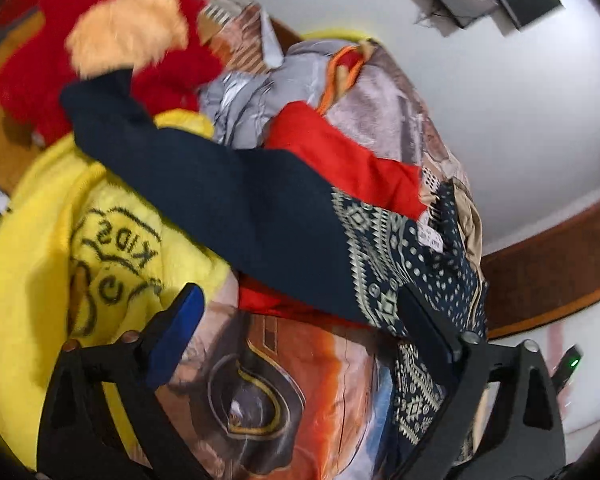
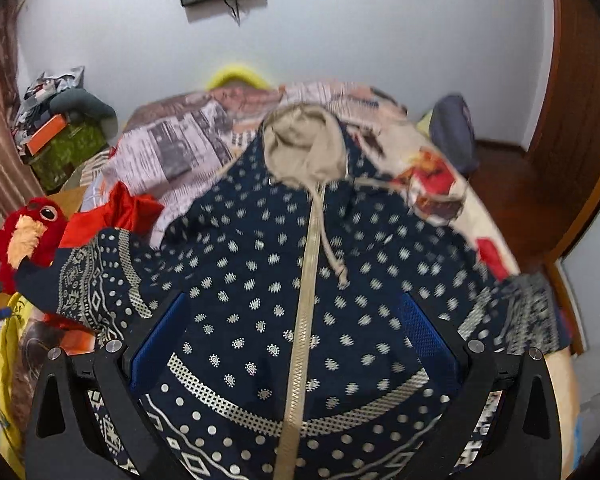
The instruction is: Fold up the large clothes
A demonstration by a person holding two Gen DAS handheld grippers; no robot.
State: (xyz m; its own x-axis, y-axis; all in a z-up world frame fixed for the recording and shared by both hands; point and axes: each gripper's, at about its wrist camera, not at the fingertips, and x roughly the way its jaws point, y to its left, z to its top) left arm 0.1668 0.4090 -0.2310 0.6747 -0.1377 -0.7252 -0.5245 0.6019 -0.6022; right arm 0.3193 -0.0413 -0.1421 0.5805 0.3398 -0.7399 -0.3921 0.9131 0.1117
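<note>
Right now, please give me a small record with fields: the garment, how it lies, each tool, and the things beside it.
garment: navy patterned hoodie, beige hood, beige zipper
lay: spread front up on the bed, zipper closed
sleeve: lies across the yellow blanket and red cloth
left tool: open, over the sleeve, nothing held
right tool: open, over the hoodie's front, nothing held
nearby: red plush toy

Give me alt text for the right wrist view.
A navy patterned hoodie with a beige hood and zip lies face-up on a bed, framed by the open right hand-held gripper. A red plush toy sits at left.
</note>
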